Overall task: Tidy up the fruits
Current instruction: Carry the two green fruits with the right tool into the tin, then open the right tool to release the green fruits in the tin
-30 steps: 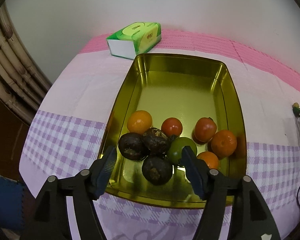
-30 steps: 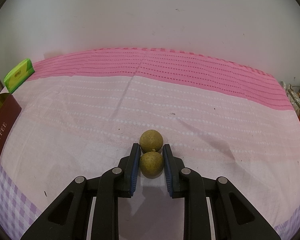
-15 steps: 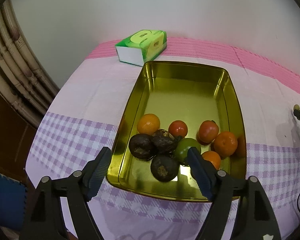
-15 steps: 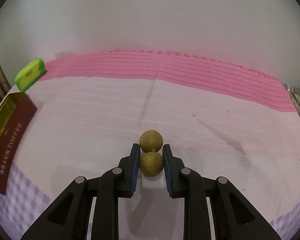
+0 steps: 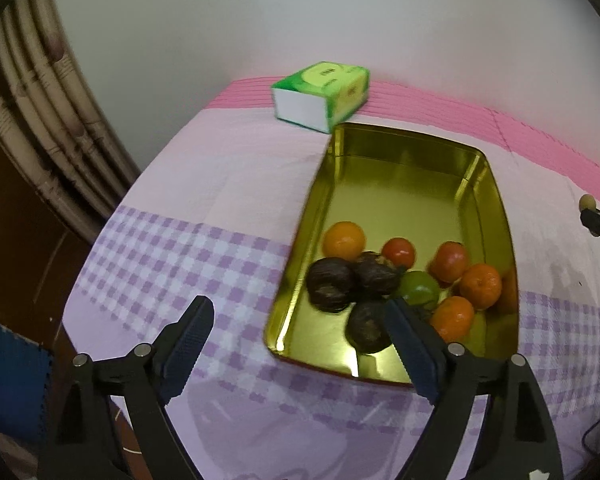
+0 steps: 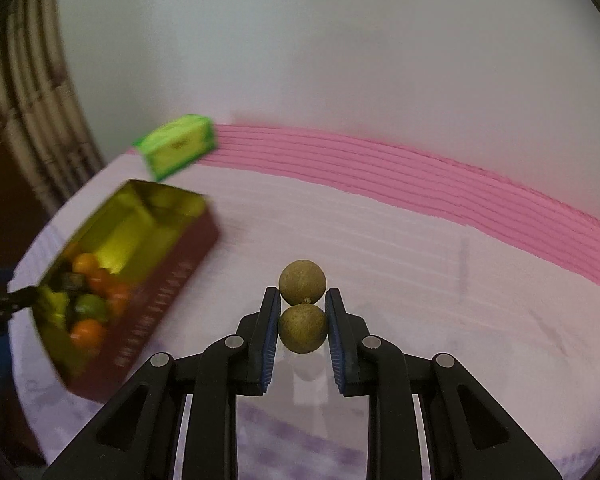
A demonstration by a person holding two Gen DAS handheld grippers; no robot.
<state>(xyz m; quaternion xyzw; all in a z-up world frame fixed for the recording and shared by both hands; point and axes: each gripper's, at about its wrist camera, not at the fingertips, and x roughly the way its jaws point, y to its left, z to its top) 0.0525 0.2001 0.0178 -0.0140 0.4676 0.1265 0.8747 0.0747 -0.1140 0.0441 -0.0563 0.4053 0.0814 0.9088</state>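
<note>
Right gripper (image 6: 303, 322) is clamped on a pair of small round brown-green fruits (image 6: 302, 304), dull and slightly rough-skinned, joined one ahead of the other. Its blue pads press the nearer fruit from both sides; the farther one sticks out past the fingertips. I read the pair as lifted clear of the tablecloth (image 6: 420, 248), over its pale pink middle, with a faint shadow below.

Left gripper (image 5: 300, 332) stands released, jaws opening, nothing between them. I see it over the near left corner of the tin, its right finger in front of the fruit pile, its left finger over the purple-checked near edge of the cloth.

Gold tin tray (image 5: 404, 184), maroon outside with lettering too blurred to read, lies on the left part of the table. All fruit sits in its near half; the far half shows bare gold floor. Contents, from the left wrist view:
- three dark, wrinkled brown fruits (image 5: 330, 284) bunched at near left, touching each other
- one green fruit (image 5: 418, 290) just beside them
- two red tomato-like fruits (image 5: 398, 251), one at middle, one toward the right wall
- several orange fruits (image 5: 344, 239): one at left beyond the dark ones, the others by the right wall

Green tissue box (image 5: 322, 96) stands at the far left corner of the table, just beyond the tin's far end.
</note>
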